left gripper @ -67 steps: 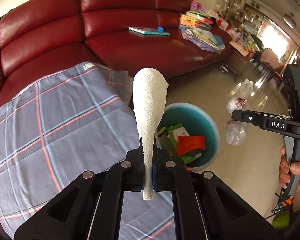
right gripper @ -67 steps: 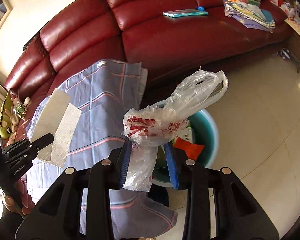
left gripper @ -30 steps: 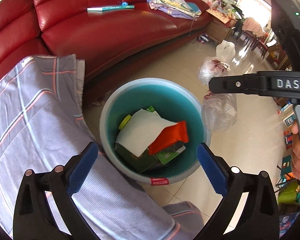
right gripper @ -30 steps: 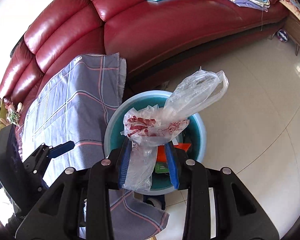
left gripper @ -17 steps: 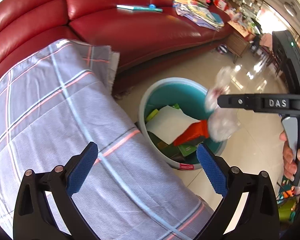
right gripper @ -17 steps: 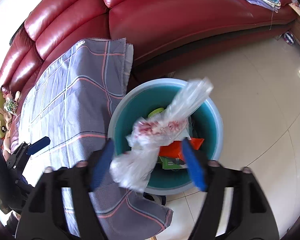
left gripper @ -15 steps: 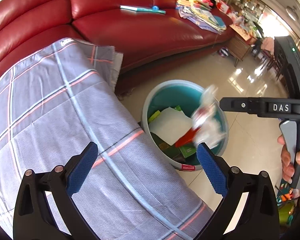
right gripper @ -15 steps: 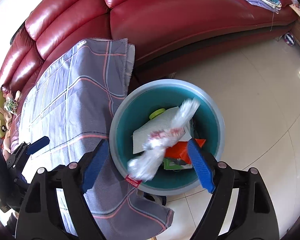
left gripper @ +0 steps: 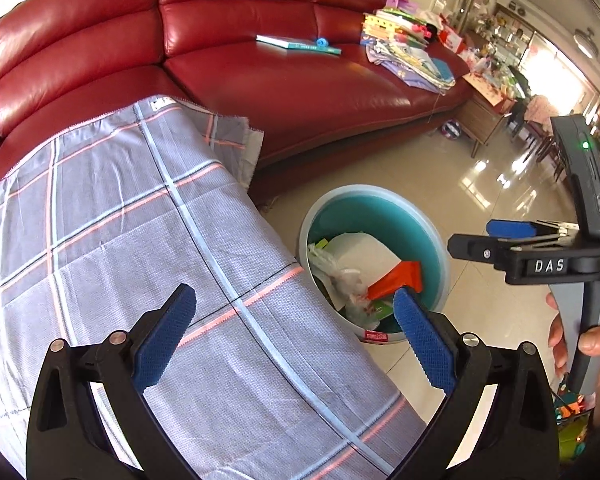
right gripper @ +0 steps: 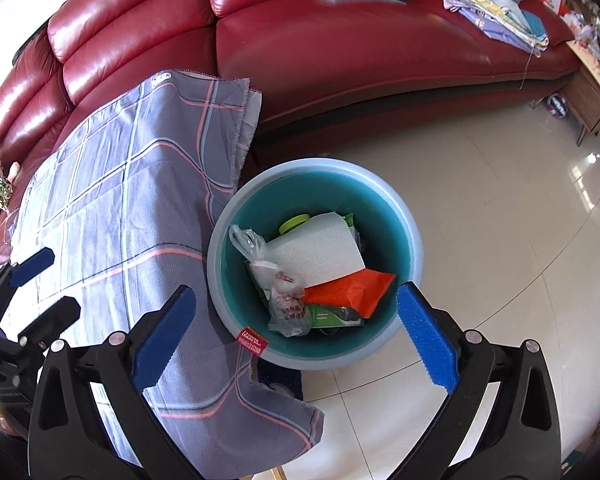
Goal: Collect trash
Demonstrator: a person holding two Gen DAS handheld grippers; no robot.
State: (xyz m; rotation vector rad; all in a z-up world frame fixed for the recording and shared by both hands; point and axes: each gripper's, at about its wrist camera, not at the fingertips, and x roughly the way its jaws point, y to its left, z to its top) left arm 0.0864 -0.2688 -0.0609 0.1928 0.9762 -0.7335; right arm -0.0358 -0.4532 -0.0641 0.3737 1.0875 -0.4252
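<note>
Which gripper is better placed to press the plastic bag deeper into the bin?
Right, probably. The right gripper hangs open above the bin, with the plastic bag framed between its fingers. The left gripper is open over the checked cloth, beside it.

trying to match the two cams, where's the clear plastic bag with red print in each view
Left wrist: the plastic bag lies in the teal bin, right of centre, just left of the orange wrapper.
Right wrist: the plastic bag is in the bin's lower left part, near picture centre, beside the white paper towel.
Shared landmark: the orange wrapper, touching the bag's right side in both.
</note>
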